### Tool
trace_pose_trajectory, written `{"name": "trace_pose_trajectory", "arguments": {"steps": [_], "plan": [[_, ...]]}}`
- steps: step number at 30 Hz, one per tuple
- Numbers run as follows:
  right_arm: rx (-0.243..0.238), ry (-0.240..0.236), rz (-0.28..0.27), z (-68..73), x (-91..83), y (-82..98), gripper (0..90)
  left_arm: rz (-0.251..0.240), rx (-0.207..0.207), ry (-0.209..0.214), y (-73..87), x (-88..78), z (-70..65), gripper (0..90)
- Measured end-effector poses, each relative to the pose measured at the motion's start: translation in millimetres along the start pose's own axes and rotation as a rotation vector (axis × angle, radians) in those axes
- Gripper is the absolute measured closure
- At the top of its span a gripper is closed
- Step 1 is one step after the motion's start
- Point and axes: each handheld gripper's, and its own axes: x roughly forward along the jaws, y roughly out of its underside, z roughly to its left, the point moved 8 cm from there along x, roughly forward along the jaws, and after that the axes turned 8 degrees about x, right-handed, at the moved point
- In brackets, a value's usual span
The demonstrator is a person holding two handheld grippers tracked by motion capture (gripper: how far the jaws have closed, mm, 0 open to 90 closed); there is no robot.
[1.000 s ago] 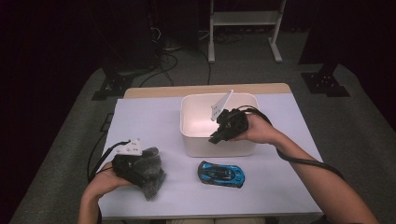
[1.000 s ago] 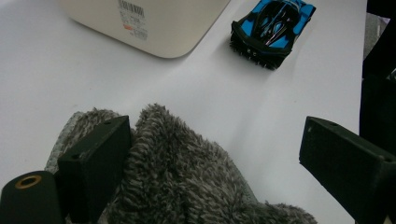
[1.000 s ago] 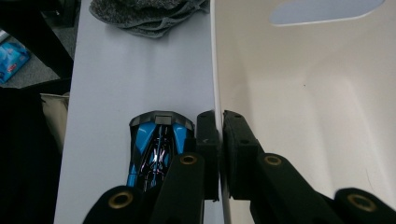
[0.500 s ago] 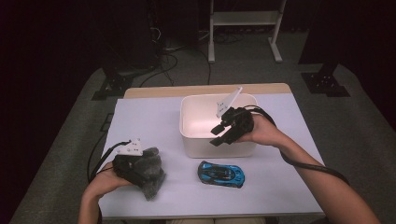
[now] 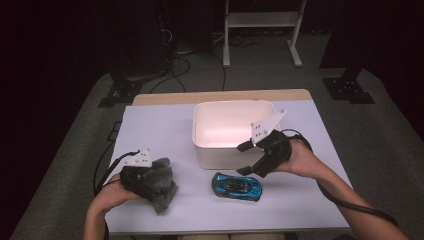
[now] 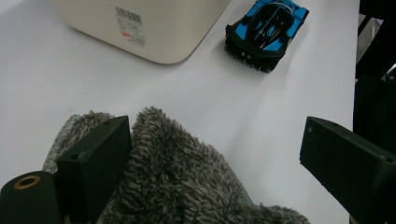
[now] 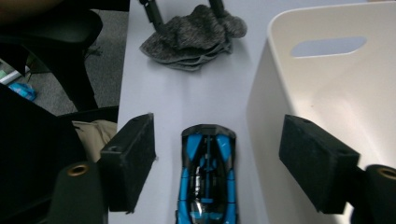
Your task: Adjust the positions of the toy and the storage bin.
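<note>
Blue and black, the glossy toy car (image 5: 236, 186) lies flat near the white bin (image 5: 220, 150); my right gripper (image 5: 247, 159) hangs released above it, jaws just opened, nothing between them.

Overhead light brightens the table (image 5: 165, 130) evenly; surroundings stay dark, pictures slightly soft.

Toy car's (image 7: 208, 175) rear cut off

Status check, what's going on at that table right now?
Right gripper just opened, empty, above the blue car. Left gripper open over the grey cloth. White bin close beside the car.
</note>
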Motion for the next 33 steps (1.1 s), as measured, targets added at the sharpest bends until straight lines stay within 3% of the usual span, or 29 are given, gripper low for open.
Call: {"name": "trace_pose_trajectory", "arguments": {"steps": [7, 16, 23, 33], "plan": [[-0.014, -0.002, 0.037, 17.4, 26.1, 32.6, 18.9, -0.002, 0.006, 0.008, -0.8, -1.2, -1.6, 8.5], [0.040, 0.041, 0.076, 5.4, 66.6, 77.5, 17.7, -0.012, 0.007, 0.024, -1.6, 0.1, -3.8, 8.5], [0.040, 0.068, 0.083, -2.9, 81.9, 90.3, 17.1, -0.010, 0.013, 0.033, -1.7, 1.1, -4.8, 8.4], [0.024, 0.089, 0.080, -7.8, 97.1, 93.8, 16.6, -0.011, 0.007, 0.039, -0.9, 1.5, -5.3, 8.4]]}}
